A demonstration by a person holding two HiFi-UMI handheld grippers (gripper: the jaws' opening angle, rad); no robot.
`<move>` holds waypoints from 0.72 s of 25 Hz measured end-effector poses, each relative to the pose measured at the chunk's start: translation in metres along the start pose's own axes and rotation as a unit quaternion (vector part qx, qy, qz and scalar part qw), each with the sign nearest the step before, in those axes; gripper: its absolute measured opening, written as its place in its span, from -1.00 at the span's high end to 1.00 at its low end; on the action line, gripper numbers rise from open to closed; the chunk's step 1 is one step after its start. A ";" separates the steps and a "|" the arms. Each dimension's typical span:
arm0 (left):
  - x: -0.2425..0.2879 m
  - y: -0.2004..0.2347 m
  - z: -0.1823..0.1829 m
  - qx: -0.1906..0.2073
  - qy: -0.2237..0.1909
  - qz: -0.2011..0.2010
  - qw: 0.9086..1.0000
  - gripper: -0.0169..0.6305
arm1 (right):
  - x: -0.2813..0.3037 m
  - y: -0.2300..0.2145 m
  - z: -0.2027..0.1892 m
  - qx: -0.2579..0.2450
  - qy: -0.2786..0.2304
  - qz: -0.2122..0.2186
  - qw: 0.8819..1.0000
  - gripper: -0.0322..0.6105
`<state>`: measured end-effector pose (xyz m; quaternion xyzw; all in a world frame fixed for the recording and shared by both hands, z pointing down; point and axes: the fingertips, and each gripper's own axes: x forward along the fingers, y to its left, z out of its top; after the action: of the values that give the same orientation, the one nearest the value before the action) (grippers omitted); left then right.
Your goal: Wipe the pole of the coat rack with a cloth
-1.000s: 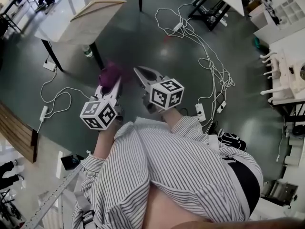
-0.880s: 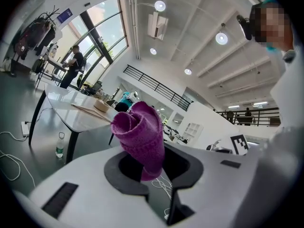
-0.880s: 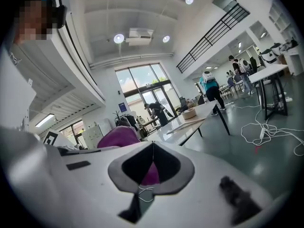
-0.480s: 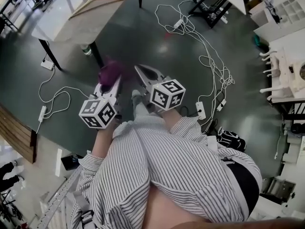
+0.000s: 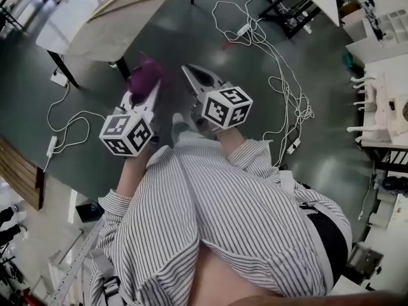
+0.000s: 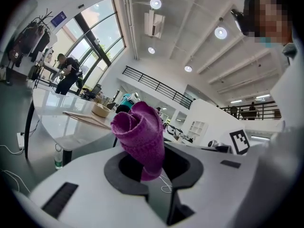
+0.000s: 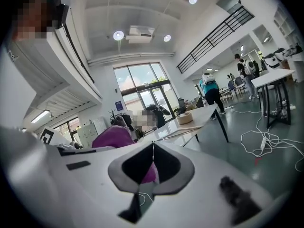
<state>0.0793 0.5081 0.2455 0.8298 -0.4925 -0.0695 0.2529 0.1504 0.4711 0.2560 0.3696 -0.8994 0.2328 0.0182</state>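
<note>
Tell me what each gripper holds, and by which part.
The left gripper pinches the purple cloth by its lower end; the rolled part sticks out. The right gripper is shut on nothing.

The cloth (image 6: 140,137) is a purple, fuzzy knit, matt and nubbly. The left claw (image 6: 153,167) and the right claw (image 7: 153,151) are smooth white plastic with a dull sheen, lined with matt dark-grey pads. The dark floor (image 5: 191,50) is glossy, and the pale desk (image 5: 95,30) top shines. The shirt (image 5: 242,222) is striped woven fabric.
</note>
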 end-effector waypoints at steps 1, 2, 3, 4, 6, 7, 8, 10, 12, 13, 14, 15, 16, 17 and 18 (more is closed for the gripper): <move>0.009 0.005 0.002 -0.002 0.000 0.003 1.000 0.67 | 0.007 -0.007 0.005 -0.001 0.002 0.001 1.000 0.85; 0.019 0.010 0.004 -0.004 0.000 0.007 1.000 0.67 | 0.014 -0.015 0.009 -0.004 0.006 0.003 1.000 0.85; 0.030 0.015 0.008 -0.007 -0.001 0.011 1.000 0.67 | 0.021 -0.023 0.014 -0.008 0.009 0.005 1.000 0.85; 0.042 0.019 0.012 -0.009 -0.002 0.014 1.000 0.67 | 0.028 -0.031 0.020 -0.011 0.012 0.008 1.000 0.85; 0.067 0.025 0.022 -0.006 -0.003 0.018 1.000 0.67 | 0.043 -0.047 0.033 -0.012 0.016 0.017 1.000 0.85; 0.079 0.028 0.027 -0.002 -0.004 0.020 1.000 0.67 | 0.050 -0.056 0.040 -0.012 0.018 0.020 1.000 0.85; 0.091 0.030 0.030 0.002 -0.004 0.022 1.000 0.67 | 0.058 -0.065 0.045 -0.014 0.021 0.023 0.999 0.85; 0.115 0.037 0.035 0.002 -0.002 0.024 1.000 0.67 | 0.074 -0.082 0.053 -0.018 0.027 0.025 0.999 0.85; 0.136 0.044 0.038 -0.005 -0.001 0.027 1.000 0.67 | 0.087 -0.096 0.059 -0.021 0.033 0.031 0.999 0.85; 0.146 0.047 0.039 -0.007 -0.001 0.030 1.000 0.67 | 0.093 -0.103 0.061 -0.024 0.037 0.034 0.998 0.85; 0.154 0.051 0.041 -0.008 -0.001 0.033 0.999 0.67 | 0.098 -0.109 0.063 -0.027 0.040 0.038 0.998 0.85; 0.162 0.053 0.044 -0.009 -0.002 0.036 0.999 0.67 | 0.103 -0.115 0.066 -0.028 0.042 0.041 0.998 0.85; 0.169 0.054 0.047 -0.009 -0.002 0.039 0.999 0.67 | 0.107 -0.121 0.070 -0.026 0.044 0.043 0.998 0.85; 0.175 0.055 0.049 -0.008 -0.002 0.042 0.999 0.67 | 0.111 -0.127 0.072 -0.023 0.045 0.044 0.998 0.85; 0.180 0.056 0.050 -0.007 -0.001 0.044 0.999 0.67 | 0.114 -0.133 0.075 -0.019 0.046 0.043 0.998 0.85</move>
<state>0.1079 0.3151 0.2538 0.8053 -0.5286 -0.0630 0.2609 0.1677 0.2820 0.2667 0.3195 -0.9168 0.2329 0.0561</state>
